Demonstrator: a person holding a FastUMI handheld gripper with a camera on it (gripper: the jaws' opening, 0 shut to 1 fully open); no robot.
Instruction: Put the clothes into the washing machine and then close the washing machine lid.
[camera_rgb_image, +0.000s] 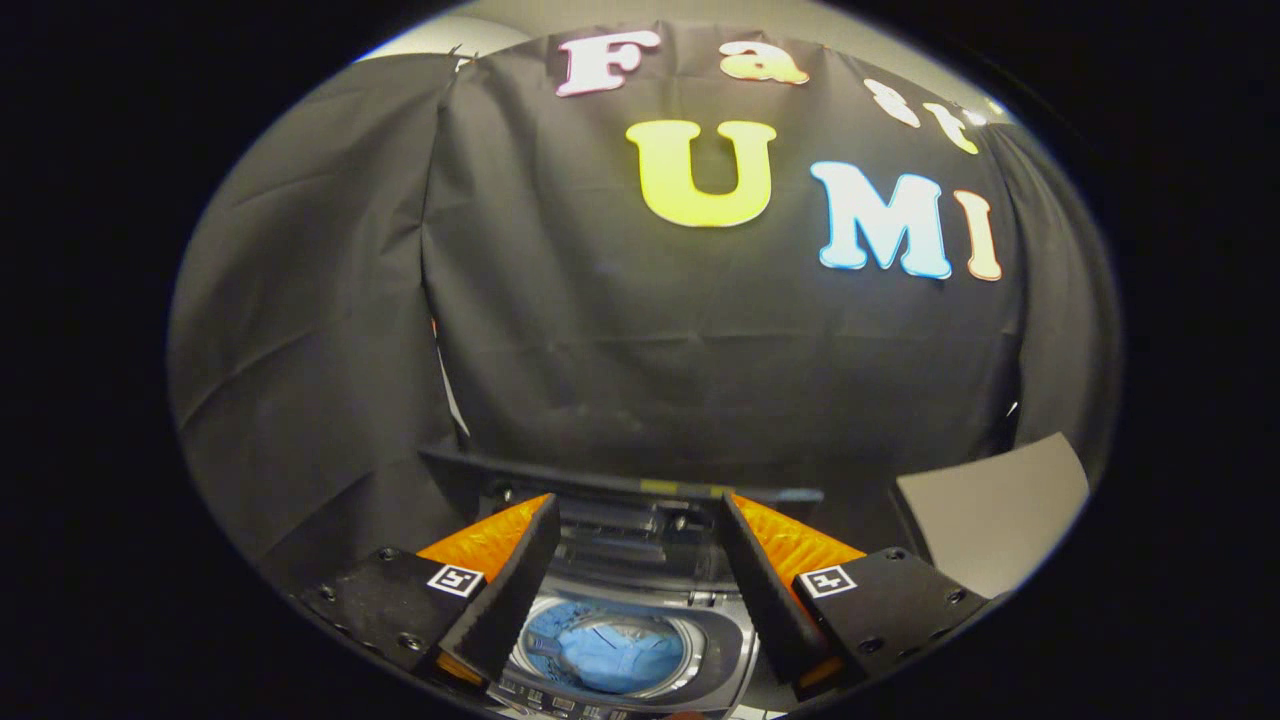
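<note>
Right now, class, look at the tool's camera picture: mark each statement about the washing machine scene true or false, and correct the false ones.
1. Blue clothes lie inside the washing machine drum. True.
2. The washing machine lid is closed. False: it stands raised behind the drum opening.
3. The tool is gripping a garment. False: its fingers are spread apart with nothing between them.
4. The drum opening sits below, between the two fingers. True.
5. A grey panel stands beside the machine, beyond one finger. True.
</note>
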